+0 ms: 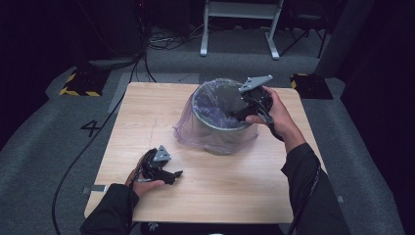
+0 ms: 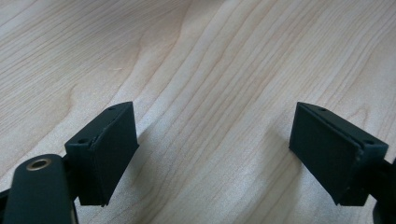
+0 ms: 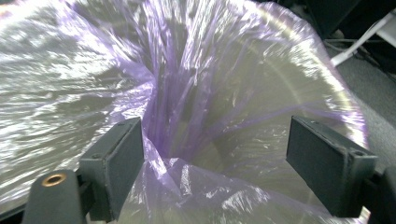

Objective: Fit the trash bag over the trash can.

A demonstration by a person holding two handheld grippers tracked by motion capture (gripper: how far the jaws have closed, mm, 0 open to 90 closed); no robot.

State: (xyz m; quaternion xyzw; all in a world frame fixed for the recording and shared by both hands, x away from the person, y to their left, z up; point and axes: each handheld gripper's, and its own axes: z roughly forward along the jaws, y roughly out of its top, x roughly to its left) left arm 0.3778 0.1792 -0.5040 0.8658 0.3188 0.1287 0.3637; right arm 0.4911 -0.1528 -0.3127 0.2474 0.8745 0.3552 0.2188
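With purple liner (image 1: 215, 132) already draped over bin (image 1: 221, 128) rim, inner tucking left; R gripper (image 3: 212, 154) jaws apart above bag, L gripper (image 2: 215, 149) jaws apart, idle on desk (image 1: 220, 186).

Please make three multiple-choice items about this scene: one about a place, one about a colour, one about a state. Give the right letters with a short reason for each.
1. Where is the left gripper?
A. inside the bin
B. low over the table, near its front left part
C. on the floor

2. What colour is the plastic bag that lines the bin?
A. pale purple
B. green
C. yellow

3. How do the jaws of the right gripper stand?
A. shut on the bag
B. shut on nothing
C. open, with loose bag film between them

Answers:
1 B: the high view shows it by the person's left hand over the wood, apart from the bin.
2 A: the film has a purple tint in the high view and the right gripper view.
3 C: the right gripper view shows both pads wide apart, not pressing the film.
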